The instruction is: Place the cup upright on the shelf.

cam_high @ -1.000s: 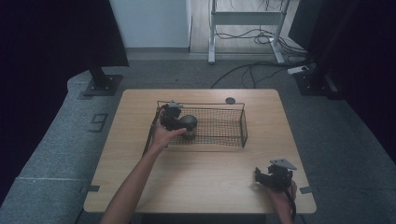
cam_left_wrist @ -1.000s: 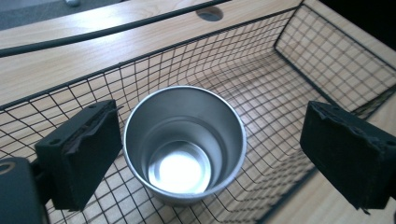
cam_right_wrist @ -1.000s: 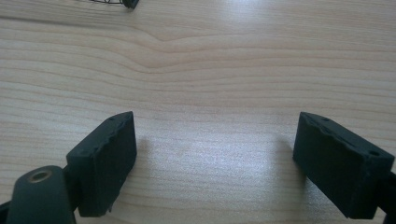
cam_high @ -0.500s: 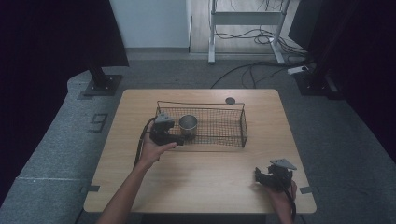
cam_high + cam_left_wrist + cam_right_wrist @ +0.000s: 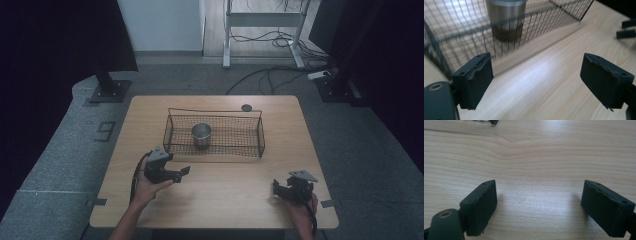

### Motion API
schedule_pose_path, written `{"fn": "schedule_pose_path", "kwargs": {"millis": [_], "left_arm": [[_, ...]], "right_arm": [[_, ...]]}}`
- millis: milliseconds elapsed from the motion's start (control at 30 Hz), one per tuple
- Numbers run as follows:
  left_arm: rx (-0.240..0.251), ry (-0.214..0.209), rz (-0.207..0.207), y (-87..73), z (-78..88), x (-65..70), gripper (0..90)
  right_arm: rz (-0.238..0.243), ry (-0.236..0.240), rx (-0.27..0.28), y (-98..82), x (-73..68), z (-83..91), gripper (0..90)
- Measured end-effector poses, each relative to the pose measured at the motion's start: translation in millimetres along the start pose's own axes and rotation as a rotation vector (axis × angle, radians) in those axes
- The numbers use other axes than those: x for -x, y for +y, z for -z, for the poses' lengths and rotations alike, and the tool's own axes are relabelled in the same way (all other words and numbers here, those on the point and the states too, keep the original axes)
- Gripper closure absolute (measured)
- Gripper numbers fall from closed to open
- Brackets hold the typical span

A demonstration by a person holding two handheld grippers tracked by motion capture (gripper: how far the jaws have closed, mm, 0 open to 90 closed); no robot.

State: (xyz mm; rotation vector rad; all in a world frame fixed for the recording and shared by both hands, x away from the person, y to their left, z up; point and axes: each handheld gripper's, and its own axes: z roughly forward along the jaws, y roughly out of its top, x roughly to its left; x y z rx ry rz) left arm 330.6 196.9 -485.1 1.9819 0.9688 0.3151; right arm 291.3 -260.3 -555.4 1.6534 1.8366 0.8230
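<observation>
The steel cup [image 5: 201, 134] stands upright, mouth up, inside the wire basket [image 5: 260, 131], left of centre. The left gripper [image 5: 183, 172] is empty over bare table [image 5: 235, 195] just outside, jaws apart, just been closing. The right gripper [image 5: 276, 188] looks open too, empty.

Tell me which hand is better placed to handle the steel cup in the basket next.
Left, probably. The left gripper sits just outside the wire basket, near the cup; the right gripper rests farther off.

The left gripper [image 5: 181, 172] hangs low, its 2 jaws apart and empty though just closing. The right gripper [image 5: 276, 188] rests low, jaws wide, empty.
</observation>
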Motion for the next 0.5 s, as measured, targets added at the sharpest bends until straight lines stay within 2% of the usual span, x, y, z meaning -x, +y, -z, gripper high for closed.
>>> {"fn": "schedule_pose_path", "kwargs": {"millis": [200, 267, 400, 500], "left_arm": [[-0.027, 0.002, 0.004, -23.8, 5.1, 2.5, 12.2], [-0.043, 0.010, -0.002, -27.9, 5.3, 2.4, 12.2], [-0.049, 0.018, 0.017, -35.4, 5.1, 1.9, 12.5], [-0.048, 0.022, 0.014, -36.3, 5.4, 2.9, 12.6]], "right_arm": [[0.000, -0.001, 0.000, 0.0, -0.1, 0.0, 13.2], [-0.001, -0.001, 0.000, 0.0, -0.1, 0.0, 13.2], [0.001, -0.001, 0.000, 0.0, -0.1, 0.0, 13.2], [0.000, -0.002, 0.000, 0.0, -0.2, 0.0, 13.2]]}}
